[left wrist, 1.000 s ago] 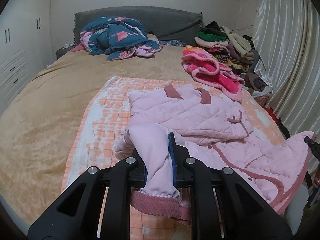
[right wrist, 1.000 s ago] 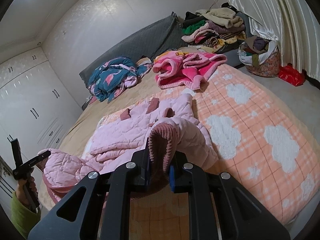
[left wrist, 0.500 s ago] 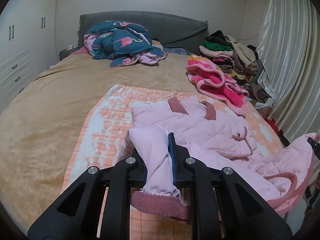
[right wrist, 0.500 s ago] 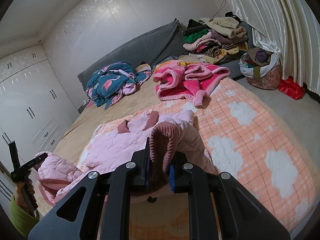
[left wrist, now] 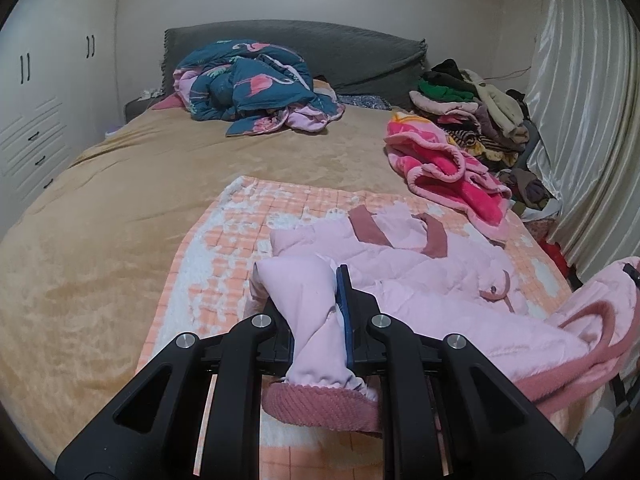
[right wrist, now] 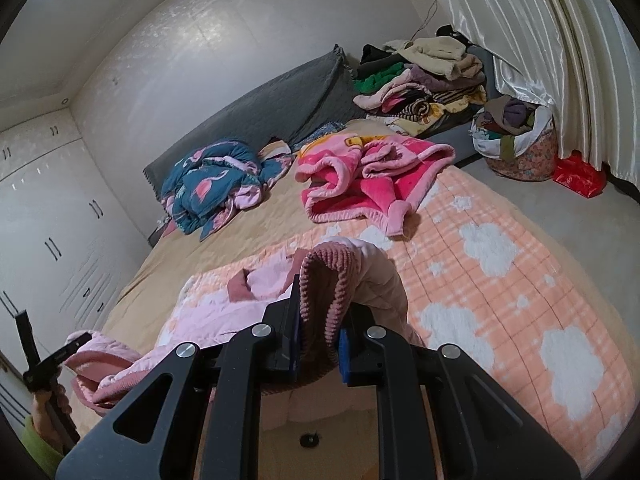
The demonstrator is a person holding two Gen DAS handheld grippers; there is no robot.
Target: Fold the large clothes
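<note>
Showing two black claws, each clamped on one sleeve of a pale pink quilted jacket (left wrist: 404, 264) spread on the near half of a bed (left wrist: 120, 208). Left claw (left wrist: 316, 320): jaws closed to the thickness of the cloth, blue pads pressing a smooth pink sleeve whose ribbed, dusty-rose knit cuff (left wrist: 320, 404) hangs toward the camera below the fingers. Right claw (right wrist: 318, 334): jaws likewise pinched shut on the other sleeve, its corduroy-like ribbed cuff (right wrist: 324, 280) arching in a hump above the pads.

The jacket body lies flat, diamond-stitched, with two darker rose collar tabs pointing toward the headboard; its hem side is lifted off the bed's near edge between the two claws. Beneath it is a plush blanket (right wrist: 500, 280) in an orange-and-white check with fluffy white cloud shapes, laid over a tan velvety bedspread.

Toward the far edge of the bed: a crumpled teal quilt (left wrist: 252, 84) printed with pink flamingos, resting against a grey padded headboard (left wrist: 360, 56); a bright pink fleece blanket (right wrist: 368, 176) with paler piped borders, loosely bunched near the bed's right edge; a stack of folded mixed garments (right wrist: 420, 76) at the far right corner. A glossy pleated cream curtain (right wrist: 540, 40) hangs beyond.
</note>
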